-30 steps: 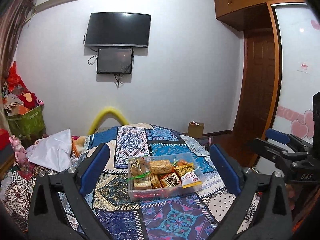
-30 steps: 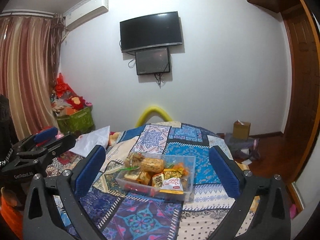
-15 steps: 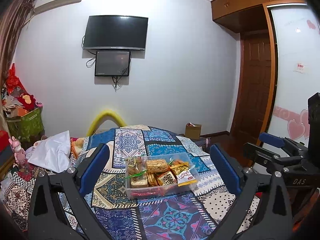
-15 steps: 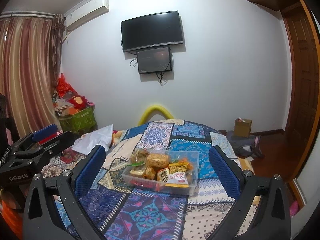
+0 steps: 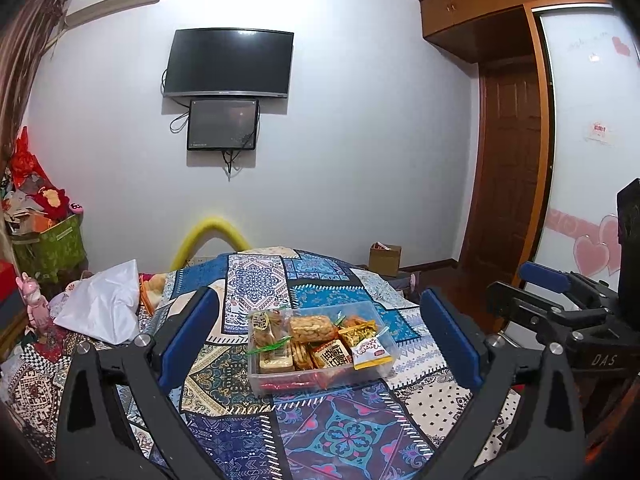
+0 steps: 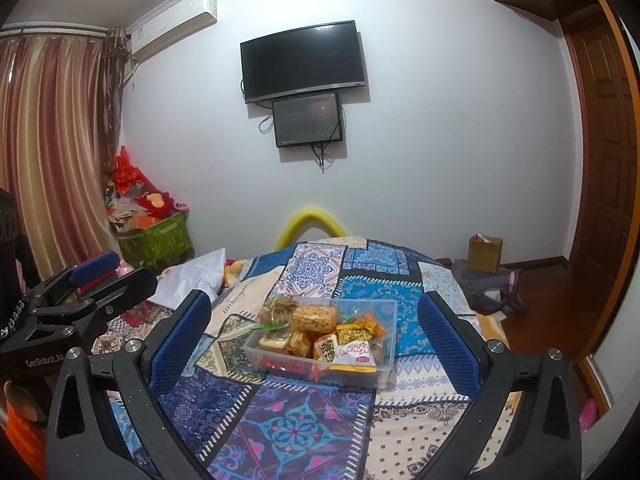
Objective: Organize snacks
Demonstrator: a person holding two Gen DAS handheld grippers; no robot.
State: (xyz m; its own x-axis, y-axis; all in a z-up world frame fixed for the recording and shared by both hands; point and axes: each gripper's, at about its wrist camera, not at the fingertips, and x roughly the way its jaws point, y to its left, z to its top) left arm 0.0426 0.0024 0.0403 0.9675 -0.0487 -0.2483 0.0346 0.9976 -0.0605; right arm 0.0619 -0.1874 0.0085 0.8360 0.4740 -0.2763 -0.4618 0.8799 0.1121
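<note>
Left wrist view: left gripper (image 5: 318, 344) fingers spread wide, nothing between them, hovering back from the bin with no contact. Right gripper (image 6: 314, 344) likewise: fingers released, empty, well apart from the bin. It also shows at the right edge of the left view, side by side with the left one.

Clear plastic bin (image 5: 384, 368) sits on the patchwork quilt (image 5: 336, 436) covering the bed, roughly centred ahead of both grippers. My read: it's placed mid-bed so either side can reach it. Both grippers frame it between their fingers, which looks like a standoff pose, not a grasp.

Snacks are all inside the bin, none loose on the quilt that I can see. Rough count of what's visible, since they overlap:
- 1 puffed-rice bar pack (image 5: 311, 329) on top, centre
- 1 clear bag of cookies (image 5: 264, 322) at the left end
- 1 white/red pouch (image 5: 372, 354) leaning on the right front wall
- 1 yellow pouch (image 5: 356, 332) behind it
- 1 orange pack with dark print (image 5: 332, 354) in front
- red wrappers along the bottom, count unclear

1 bin, 2 grippers. White plastic bag (image 5: 104, 312) lies at the left of the bed, clear of the work area.

Judgement: packing looks done or nearly so.
</note>
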